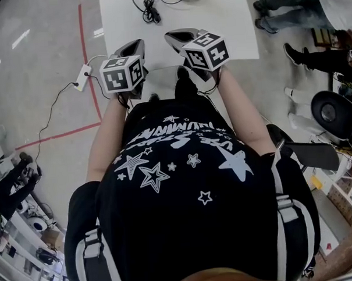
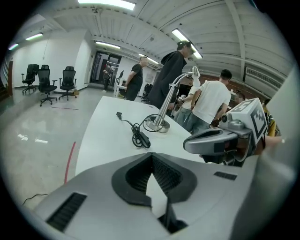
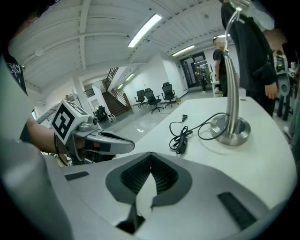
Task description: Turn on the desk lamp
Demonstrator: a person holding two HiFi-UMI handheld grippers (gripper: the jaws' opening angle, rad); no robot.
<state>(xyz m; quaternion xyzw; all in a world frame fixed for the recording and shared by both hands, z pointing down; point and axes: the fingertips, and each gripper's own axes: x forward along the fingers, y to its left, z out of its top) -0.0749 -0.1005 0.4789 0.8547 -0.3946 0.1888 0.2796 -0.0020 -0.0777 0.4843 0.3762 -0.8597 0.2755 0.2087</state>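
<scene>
The desk lamp (image 2: 158, 123) has a round silver base and a bent silver stem; it stands at the far end of the white table (image 1: 229, 24). Its base (image 3: 230, 131) and stem also show in the right gripper view. A black cord with an inline switch (image 2: 141, 138) lies coiled beside the base, and the switch (image 3: 180, 146) is on the near side of it. My left gripper (image 2: 152, 157) and right gripper (image 3: 151, 168) hover side by side over the table's near edge, well short of the lamp. Both are shut and hold nothing. In the head view the left gripper (image 1: 132, 48) and right gripper (image 1: 180, 35) point at the table.
Several people (image 2: 171, 77) stand behind the table's far end. A white power strip (image 1: 82, 73) with a cable lies on the floor to the left, beside red tape lines (image 1: 95, 88). Office chairs (image 2: 47, 82) stand far off, and a black stool (image 1: 332, 110) is at the right.
</scene>
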